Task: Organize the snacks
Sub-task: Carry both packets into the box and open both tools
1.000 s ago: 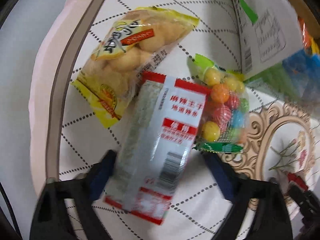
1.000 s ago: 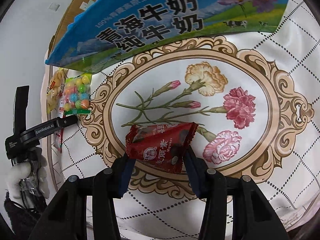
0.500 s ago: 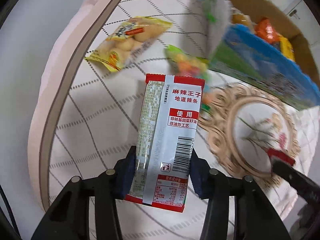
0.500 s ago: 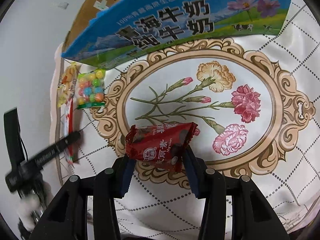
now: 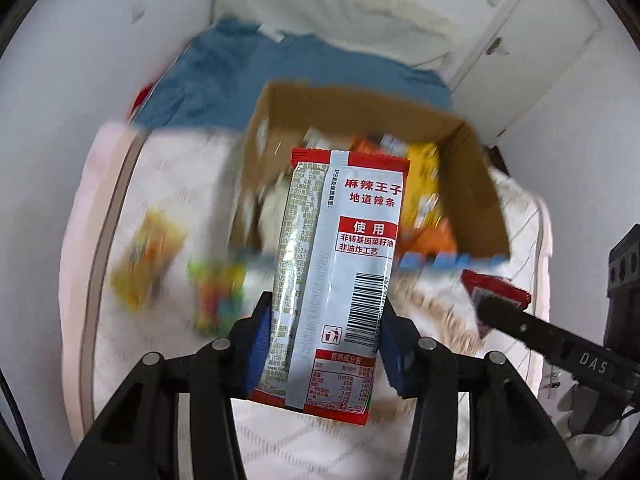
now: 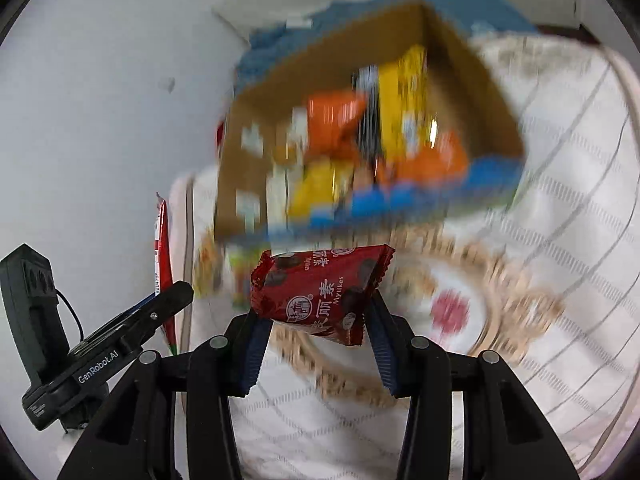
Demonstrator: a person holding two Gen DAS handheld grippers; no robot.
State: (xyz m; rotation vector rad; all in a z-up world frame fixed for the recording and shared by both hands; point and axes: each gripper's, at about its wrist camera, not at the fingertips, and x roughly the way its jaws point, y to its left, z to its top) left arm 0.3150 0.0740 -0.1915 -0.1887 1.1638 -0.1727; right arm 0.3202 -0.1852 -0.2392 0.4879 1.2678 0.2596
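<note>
The strip pack [image 5: 336, 276], silver with red ends and a barcode, stands upright in the left gripper [image 5: 326, 344], whose blue pads [image 5: 258, 344] clamp its lower half from both sides. It is held off the cloth [image 5: 168, 184], in front of the open box [image 5: 476, 192]. The red pack [image 6: 320, 292] sits crosswise in the right gripper [image 6: 316, 340], pinched at both ends between its pads [image 6: 256, 352] and also lifted, just before the box's near blue wall [image 6: 400, 200].

The left view shows the strip pack's printed back face in sharp detail; the right view shows it only edge-on, a thin red sliver [image 6: 162, 256] above the left gripper's finger [image 6: 156, 312]. Likewise the red pack's full face reads clearly in the right view, while the left view catches just a corner of it [image 5: 496, 286] at the tip of the right gripper's finger [image 5: 532, 328].

Both views show the box holding orange and yellow packs [image 6: 400, 100], heavily blurred. On the cloth to the left of the box lie a yellow bag [image 5: 146, 256] and a candy bag [image 5: 218, 292]; they are smeared in the left view and nearly hidden in the right. The right view alone shows the cloth's flower medallion [image 6: 452, 308]. Behind the box lies a blue fabric [image 5: 248, 76]; the left view also shows a white door [image 5: 528, 48].
</note>
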